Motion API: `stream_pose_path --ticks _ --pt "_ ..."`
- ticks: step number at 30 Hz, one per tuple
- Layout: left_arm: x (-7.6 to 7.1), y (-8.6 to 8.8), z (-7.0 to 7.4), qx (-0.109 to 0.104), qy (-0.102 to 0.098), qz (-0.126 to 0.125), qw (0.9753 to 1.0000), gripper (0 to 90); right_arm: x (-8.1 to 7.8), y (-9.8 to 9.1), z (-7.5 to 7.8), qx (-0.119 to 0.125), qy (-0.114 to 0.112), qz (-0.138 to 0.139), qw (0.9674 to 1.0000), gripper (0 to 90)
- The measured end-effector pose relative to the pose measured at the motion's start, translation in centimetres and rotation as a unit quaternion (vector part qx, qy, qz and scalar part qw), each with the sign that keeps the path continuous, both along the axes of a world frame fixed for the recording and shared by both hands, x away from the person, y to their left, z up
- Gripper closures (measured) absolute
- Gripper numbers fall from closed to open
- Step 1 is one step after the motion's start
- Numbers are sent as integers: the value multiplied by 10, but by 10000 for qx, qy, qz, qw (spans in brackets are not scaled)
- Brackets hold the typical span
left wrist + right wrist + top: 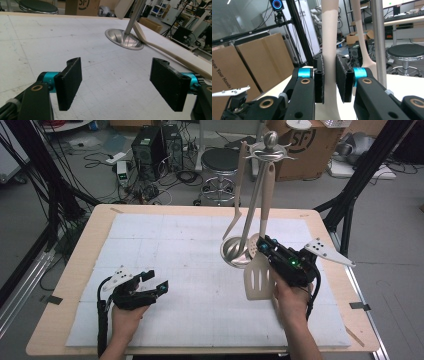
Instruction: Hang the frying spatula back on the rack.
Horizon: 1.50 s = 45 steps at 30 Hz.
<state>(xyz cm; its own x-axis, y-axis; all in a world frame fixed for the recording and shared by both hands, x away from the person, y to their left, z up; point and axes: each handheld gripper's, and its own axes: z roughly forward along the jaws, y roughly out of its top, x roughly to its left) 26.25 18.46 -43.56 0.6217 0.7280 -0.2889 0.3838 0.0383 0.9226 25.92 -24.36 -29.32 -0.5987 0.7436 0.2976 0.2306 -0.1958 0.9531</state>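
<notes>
The right gripper (pixel 263 246) was closed on the handle of the beige slotted spatula (pixel 258 277), with both black pads pressed flat against the handle's two sides, as the right gripper view showed (pixel 329 50). The gripper sat low on the handle, just above the slotted blade. The spatula hung close to upright beside the utensil stand (pixel 270 150), its handle top up near the stand's hooked crown and its blade clear of the white mat (pixel 165 250). The person's right hand (pixel 292 302) supported the gripper from below.

The stand's round metal base (pixel 235 252) rested on the mat, right of the table's centre. A second beige utensil (pixel 239 190) hung from the crown to the left of the held spatula; its lower end lay near the base. In the left gripper view the base (pixel 125 40) appeared ahead and slightly right, with the spatula handle (pixel 172 56) running off to the right edge.

The left gripper (pixel 155 280) rested low over the near left part of the mat, held by the left hand (pixel 127 312). Its jaws stood wide apart with nothing between them; bare mat surface (pixel 115 82) was visible in the gap. The left gripper was well apart from the stand and the spatula.
</notes>
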Motion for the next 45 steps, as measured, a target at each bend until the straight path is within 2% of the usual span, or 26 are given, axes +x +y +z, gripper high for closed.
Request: stream_pose_path --ticks 4,7,14,22,27,29,31,41,45 --pt "0 0 0 -5 5 -2 10000 264 0 -2 2 -62 -40 -121 9999 788" --pt "0 -1 0 13 6 -14 10000 264 3 -3 1 -97 22 -154 9998 788" --pt "0 0 0 -29 0 24 10000 264 22 -2 -4 -164 197 -267 9993 788" --pt "0 0 0 -44 -7 8 10000 264 30 1 -10 -284 205 -286 9990 783" --pt "0 1 0 -37 -20 14 10000 264 36 -1 -12 -146 297 -280 9991 751" --pt "0 1 0 -49 -12 6 10000 263 38 -4 -13 24 401 -300 9987 686" --pt "1 0 0 -41 -10 -4 10000 264 40 -6 -14 103 461 -312 9984 663" --pt "1 0 0 -14 1 -15 10000 263 41 -15 -12 334 437 -427 9976 591" --pt "1 0 0 -19 -4 -18 10000 263 40 -17 -10 503 295 -407 9975 568"
